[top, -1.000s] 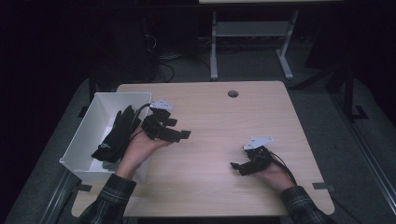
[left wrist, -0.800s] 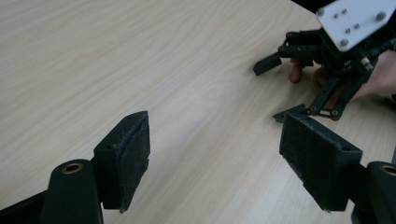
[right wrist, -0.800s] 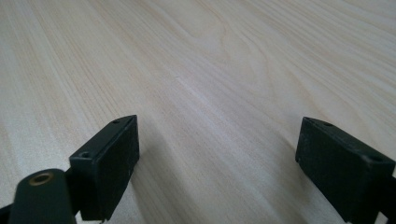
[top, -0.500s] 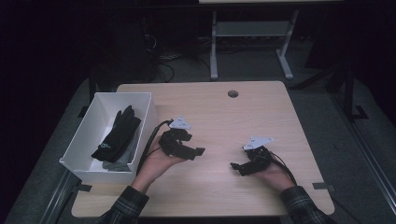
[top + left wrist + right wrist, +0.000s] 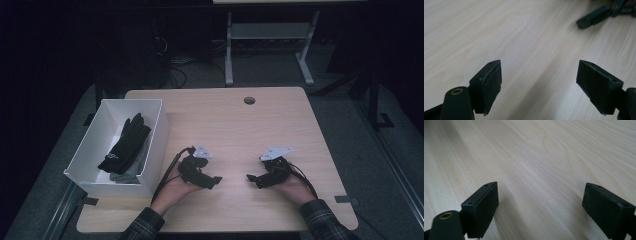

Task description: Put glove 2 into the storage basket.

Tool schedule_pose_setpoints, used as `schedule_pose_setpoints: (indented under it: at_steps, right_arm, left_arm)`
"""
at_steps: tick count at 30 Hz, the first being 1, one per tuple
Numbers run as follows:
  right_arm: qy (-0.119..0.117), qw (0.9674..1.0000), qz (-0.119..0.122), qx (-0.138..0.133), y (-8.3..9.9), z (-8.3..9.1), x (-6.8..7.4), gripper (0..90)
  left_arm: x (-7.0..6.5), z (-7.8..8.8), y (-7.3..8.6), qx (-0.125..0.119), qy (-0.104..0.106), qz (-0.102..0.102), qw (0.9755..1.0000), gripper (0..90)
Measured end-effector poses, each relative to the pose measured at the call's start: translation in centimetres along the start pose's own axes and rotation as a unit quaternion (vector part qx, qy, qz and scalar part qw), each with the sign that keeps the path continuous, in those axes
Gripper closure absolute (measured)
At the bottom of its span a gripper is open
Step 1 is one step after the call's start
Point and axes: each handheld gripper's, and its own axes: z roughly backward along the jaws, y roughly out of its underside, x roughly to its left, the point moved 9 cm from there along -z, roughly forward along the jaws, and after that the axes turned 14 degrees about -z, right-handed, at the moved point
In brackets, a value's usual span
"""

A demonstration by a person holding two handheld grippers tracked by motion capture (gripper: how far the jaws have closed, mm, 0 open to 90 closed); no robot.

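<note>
Wooden table point(image 5: 235, 125): black gloves point(image 5: 125, 145) in box point(image 5: 155, 145), left of left hand-held gripper point(image 5: 216, 180)

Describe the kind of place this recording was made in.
Probably a lab or workshop recording station, not a home: a light wooden table with a cable hole on grey carpet, loose black cables on the floor, and a white metal-framed bench in the dark background.

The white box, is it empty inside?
No, the high view shows a black glove lying inside the white box, on top of something grey.
</note>
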Motion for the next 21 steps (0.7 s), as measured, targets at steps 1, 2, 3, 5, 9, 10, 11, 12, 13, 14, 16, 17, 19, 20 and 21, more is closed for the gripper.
schedule_pose_setpoints:
  at_steps: [1,2,3,5,9,10,11,12,13,14,16,17,19,20,21]
  right_arm:
    - [0.0,1.0,-0.002,0.0,0.0,0.0,0.0,13.4]
    - [0.0,1.0,0.001,0.0,0.0,0.0,0.0,13.4]
    - [0.0,1.0,0.001,0.0,0.0,0.0,0.0,13.4]
    - [-0.001,1.0,-0.002,0.0,0.0,0.0,0.0,13.4]
    - [-0.001,1.0,-0.002,0.0,0.0,0.0,0.0,13.4]
    - [0.0,1.0,0.001,0.0,0.0,0.0,0.0,13.4]
    - [0.0,1.0,0.0,0.0,0.0,0.0,0.0,13.4]
    - [-0.001,1.0,-0.001,0.0,0.0,0.0,0.0,13.4]
    - [-0.001,1.0,-0.002,0.0,0.0,0.0,0.0,13.4]
    - [-0.001,1.0,-0.001,0.0,0.0,0.0,0.0,13.4]
    - [-0.001,1.0,-0.001,-0.001,0.0,0.0,0.0,13.4]
    - [-0.001,1.0,-0.002,0.0,0.0,0.0,0.1,13.4]
    - [-0.001,1.0,-0.001,0.0,0.0,0.0,0.0,13.4]
    - [-0.001,1.0,-0.001,0.0,0.0,0.0,0.0,13.4]
    - [-0.001,1.0,-0.002,0.0,0.0,0.0,0.0,13.4]
  left_arm:
    - [-0.1,-0.3,0.2,-0.001,-0.001,-0.001,1.0,20.1]
    - [-0.2,-0.5,0.4,0.001,-0.001,-0.002,1.0,20.2]
    - [-0.2,-0.7,0.6,0.003,-0.005,-0.007,1.0,20.1]
    - [-0.3,-1.0,1.1,0.012,-0.005,-0.012,0.9998,20.1]
    - [-0.1,-1.6,1.9,0.026,-0.026,-0.038,0.9986,20.2]
    - [-0.1,-1.6,1.8,0.02,-0.027,-0.036,0.9988,19.4]
    - [-0.1,-1.6,1.8,0.019,-0.028,-0.038,0.9987,19.5]
    - [-0.1,-1.6,1.9,0.018,-0.028,-0.038,0.9987,19.5]
    - [-0.1,-1.7,1.8,0.011,-0.029,-0.037,0.9988,19.5]
    - [0.0,-1.7,1.9,0.009,-0.029,-0.039,0.9988,19.2]
    - [-0.1,-1.8,1.9,-0.005,-0.031,-0.04,0.9987,18.5]
    - [-0.1,-1.8,1.9,-0.009,-0.031,-0.04,0.9987,18.4]
    - [-0.1,-1.8,1.9,-0.016,-0.032,-0.041,0.9985,18.4]
    - [-0.2,-1.9,1.9,-0.02,-0.031,-0.042,0.9985,18.2]
    - [-0.2,-1.9,1.9,-0.024,-0.03,-0.042,0.9984,18.1]
